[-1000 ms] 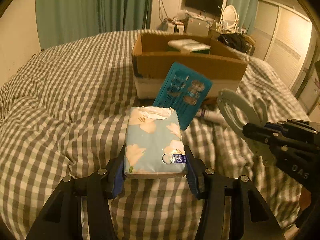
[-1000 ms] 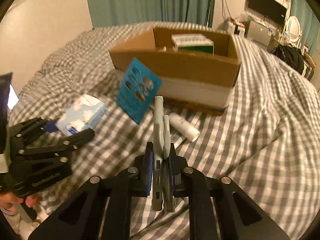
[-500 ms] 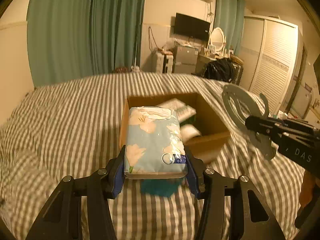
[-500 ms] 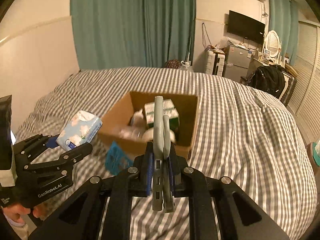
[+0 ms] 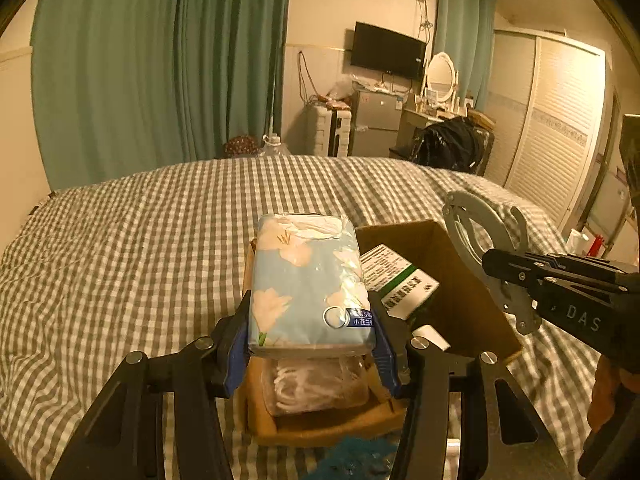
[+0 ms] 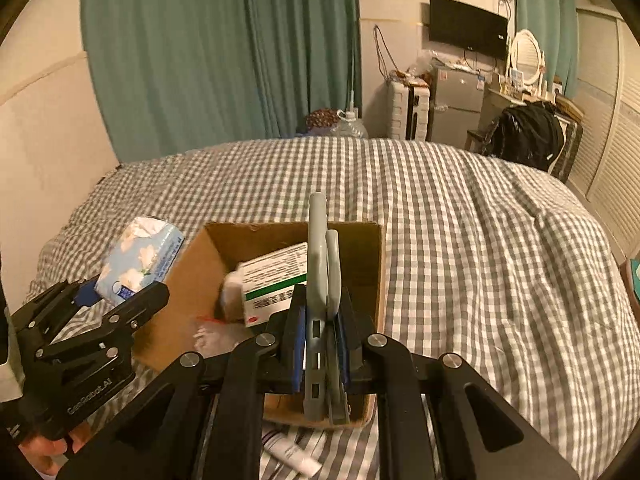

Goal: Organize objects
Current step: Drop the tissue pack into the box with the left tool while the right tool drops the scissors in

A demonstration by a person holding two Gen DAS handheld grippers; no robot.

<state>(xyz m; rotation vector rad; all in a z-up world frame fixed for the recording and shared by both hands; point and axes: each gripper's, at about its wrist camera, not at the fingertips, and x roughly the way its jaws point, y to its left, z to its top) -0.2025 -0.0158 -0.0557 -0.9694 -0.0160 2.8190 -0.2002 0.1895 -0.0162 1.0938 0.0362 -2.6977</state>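
Cardboard box (image 5: 460, 280), open-topped, resting on a bed with a grey-and-white checked cover (image 5: 120, 248). Item one: tissue pack (image 5: 306, 280), pale blue with cream flower print and clear wrap, clamped by its long sides between the blue pads of the left gripper (image 5: 310, 338) and held in the air above the near left part of the box. Item two: grey plastic hanger (image 6: 322, 280), a flat ringed piece seen edge-on in the right wrist view, pinched tight between the pads of the right gripper (image 6: 322, 340) and held above the box; in the left wrist view its ring shows to the right of the tissue pack, over the box's right wall. Contents of the box: white carton with green band and printed text (image 5: 396, 284), lying tilted against the inner wall; clear bag of white strands (image 5: 316, 384) at the near end, directly below the tissue pack; other small white items, too blurred to identify. Outside the box: white tube (image 6: 292, 456) on the cover just beside the near wall, and a teal item (image 5: 356, 460) at the near edge, mostly hidden by the gripper frame. Background: green curtains (image 5: 160, 60), wall-mounted television (image 5: 386, 56), louvred wardrobe doors (image 5: 560, 128).
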